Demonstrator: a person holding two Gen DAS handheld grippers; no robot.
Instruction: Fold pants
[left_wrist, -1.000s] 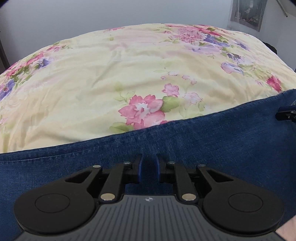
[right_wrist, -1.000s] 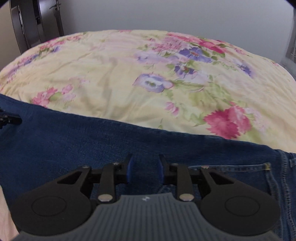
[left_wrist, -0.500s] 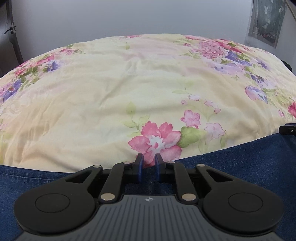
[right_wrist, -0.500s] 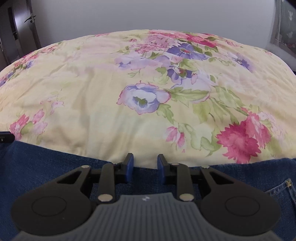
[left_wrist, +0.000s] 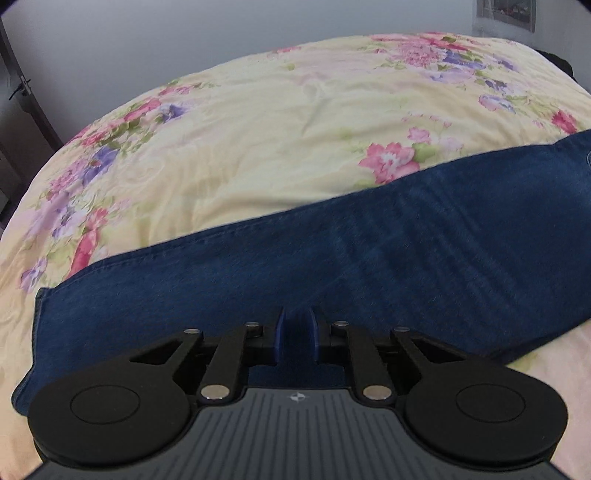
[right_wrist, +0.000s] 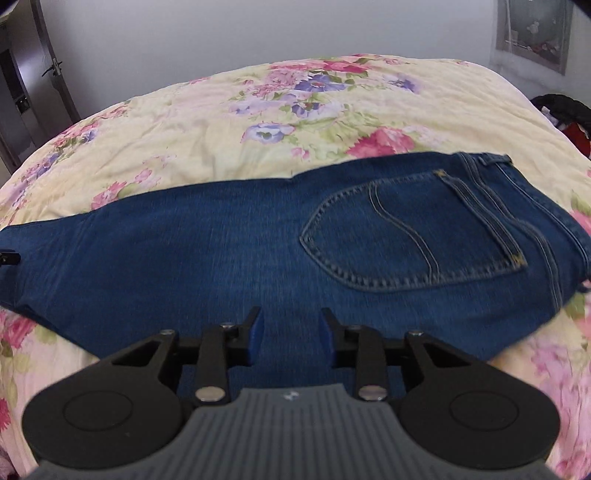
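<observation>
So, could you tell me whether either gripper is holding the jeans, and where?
Neither: the left gripper and right gripper are open above the jeans.

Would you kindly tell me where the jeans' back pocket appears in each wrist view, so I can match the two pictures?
Left wrist view: the back pocket is not in it; only plain denim of the jeans shows, running off the right edge.
Right wrist view: the back pocket sits right of centre, near the waistband.
Shared landmark: the pink flower on the floral bedspread, just beyond the jeans' far edge.
</observation>
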